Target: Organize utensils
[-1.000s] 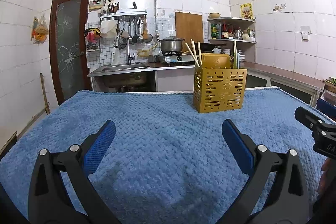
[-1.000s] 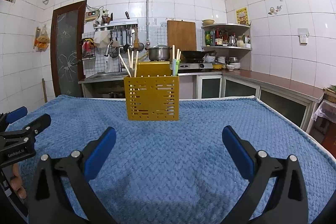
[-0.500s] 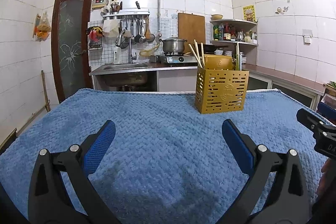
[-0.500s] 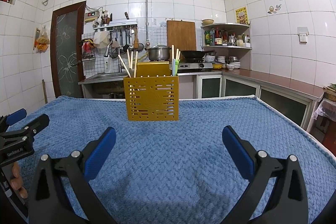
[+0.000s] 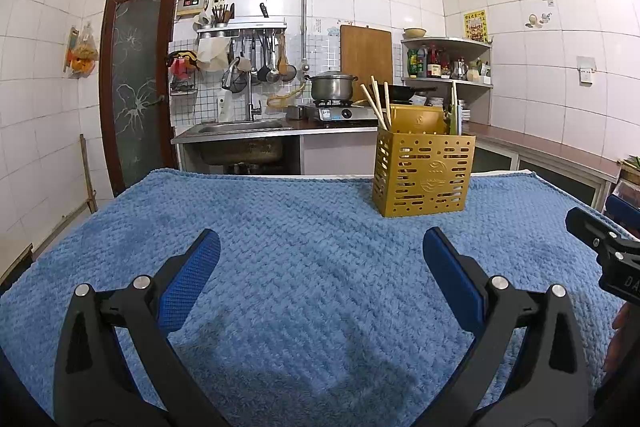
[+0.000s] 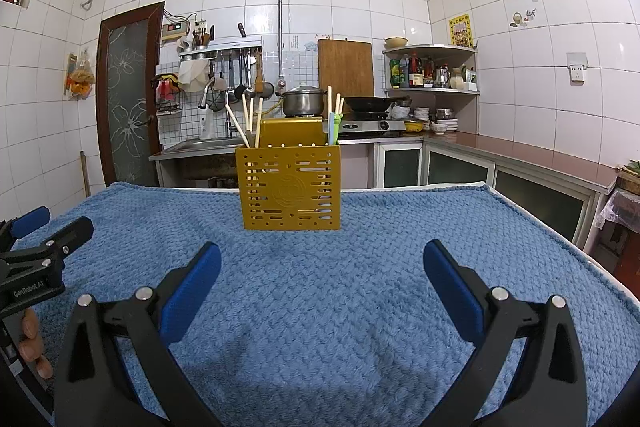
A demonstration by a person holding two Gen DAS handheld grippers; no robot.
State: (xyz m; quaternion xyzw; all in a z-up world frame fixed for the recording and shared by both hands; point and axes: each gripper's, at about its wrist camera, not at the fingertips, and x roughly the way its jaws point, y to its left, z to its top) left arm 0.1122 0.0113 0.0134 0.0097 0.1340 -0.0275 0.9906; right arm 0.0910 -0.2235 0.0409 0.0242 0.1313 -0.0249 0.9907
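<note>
A yellow perforated utensil holder stands upright on the blue towel toward the table's far side. Wooden chopsticks lean in its left compartment, and a green utensil with more chopsticks stands in its right. My left gripper is open and holds nothing, near the front of the table, left of the holder. My right gripper is also open with nothing in it, facing the holder head-on. Each gripper shows at the edge of the other's view.
The towel-covered table ends at a far edge just behind the holder. Beyond it are a sink, a stove with a pot, a wok and a corner shelf. A counter runs along the right wall.
Both views have shifted slightly; the holder sits a touch lower in the left wrist view and slightly higher in the right wrist view. Both grippers stay open and empty.
</note>
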